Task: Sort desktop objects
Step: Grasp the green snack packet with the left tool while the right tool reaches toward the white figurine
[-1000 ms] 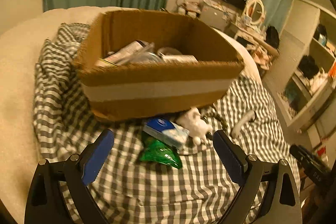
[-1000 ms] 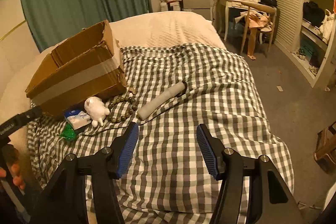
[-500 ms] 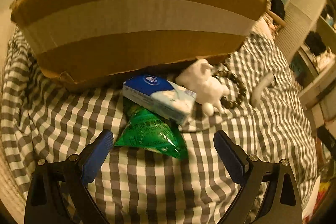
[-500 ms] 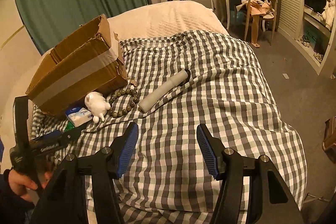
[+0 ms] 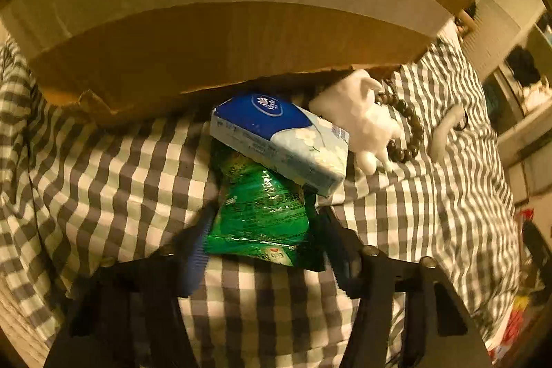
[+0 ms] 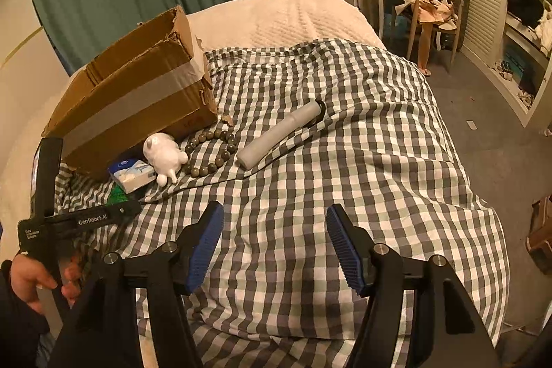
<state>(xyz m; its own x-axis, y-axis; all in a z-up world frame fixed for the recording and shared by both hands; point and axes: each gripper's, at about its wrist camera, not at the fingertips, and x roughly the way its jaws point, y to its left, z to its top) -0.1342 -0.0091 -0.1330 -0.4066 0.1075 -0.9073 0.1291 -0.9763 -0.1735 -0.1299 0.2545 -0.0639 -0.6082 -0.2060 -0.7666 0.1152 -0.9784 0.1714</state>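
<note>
Green packet (image 5: 262,216) under tissue pack (image 5: 279,140)

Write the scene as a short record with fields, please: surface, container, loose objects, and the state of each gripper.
surface: checked blanket on a bed
container: cardboard box, open on top
loose objects: green packet, tissue pack lying on it, white figurine, bead bracelet, grey tube
left gripper: around the green packet, blurred, closure unclear
right gripper: open, empty, above the blanket
</note>
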